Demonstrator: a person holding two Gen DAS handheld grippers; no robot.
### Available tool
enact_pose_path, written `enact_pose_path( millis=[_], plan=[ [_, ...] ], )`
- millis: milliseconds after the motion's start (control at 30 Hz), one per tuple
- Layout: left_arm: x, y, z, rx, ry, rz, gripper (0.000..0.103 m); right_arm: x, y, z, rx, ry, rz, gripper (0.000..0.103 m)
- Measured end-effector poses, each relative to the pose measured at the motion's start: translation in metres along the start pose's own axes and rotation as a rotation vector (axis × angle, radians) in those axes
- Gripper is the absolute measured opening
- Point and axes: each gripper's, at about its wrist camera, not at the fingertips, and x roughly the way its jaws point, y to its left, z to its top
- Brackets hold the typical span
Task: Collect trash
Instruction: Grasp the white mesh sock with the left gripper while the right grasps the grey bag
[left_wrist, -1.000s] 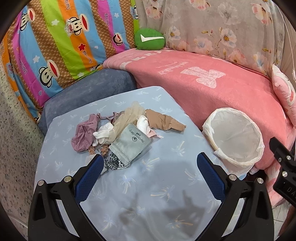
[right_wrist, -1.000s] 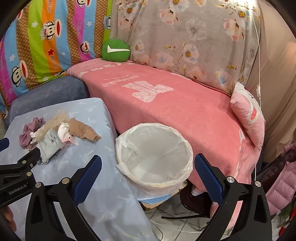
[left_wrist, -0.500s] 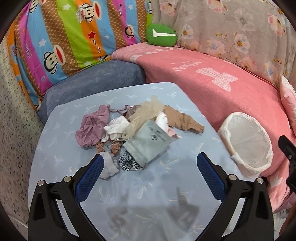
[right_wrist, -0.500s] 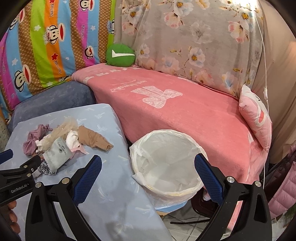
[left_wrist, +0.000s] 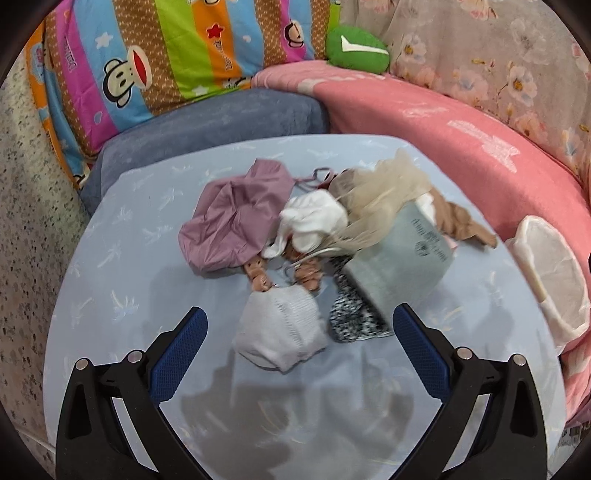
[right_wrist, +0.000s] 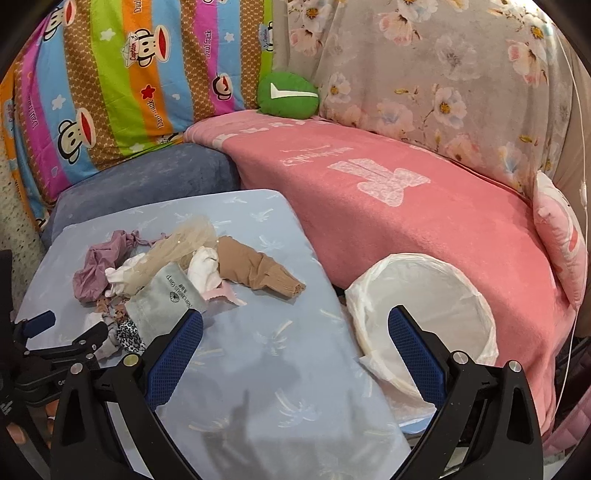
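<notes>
The left hand-held gripper (left_wrist: 299, 325) was spread wide and empty, hovering over the white knit piece (left_wrist: 280, 334) at the near edge of the trash pile (left_wrist: 314, 236) on the blue desk (left_wrist: 122, 258); the right hand-held gripper (right_wrist: 295, 332) was spread too, holding nothing, between the pile and the lined bin (right_wrist: 421, 317) just beside the desk's right edge, against the pink sofa (right_wrist: 406, 206).
</notes>
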Motion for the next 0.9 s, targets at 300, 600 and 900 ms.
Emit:
enact_pose_path(
  millis=[300, 600, 900],
  plan=[
    [0.035, 0.037, -0.006, -0.12, 0.091, -0.069, 0.087, 0.051, 0.042, -0.003, -0.022, 0.074, 0.101, 0.097],
    [0.036, 0.036, -0.009, -0.143, 0.114, -0.197, 0.052, 0.103, 0.063, -0.011, 0.05, 0.169, 0.231, 0.089],
    [0.035, 0.034, 0.0, -0.145, 0.118, -0.227, 0.038, 0.136, 0.077, -0.023, 0.152, 0.278, 0.416, 0.023]
  ],
)
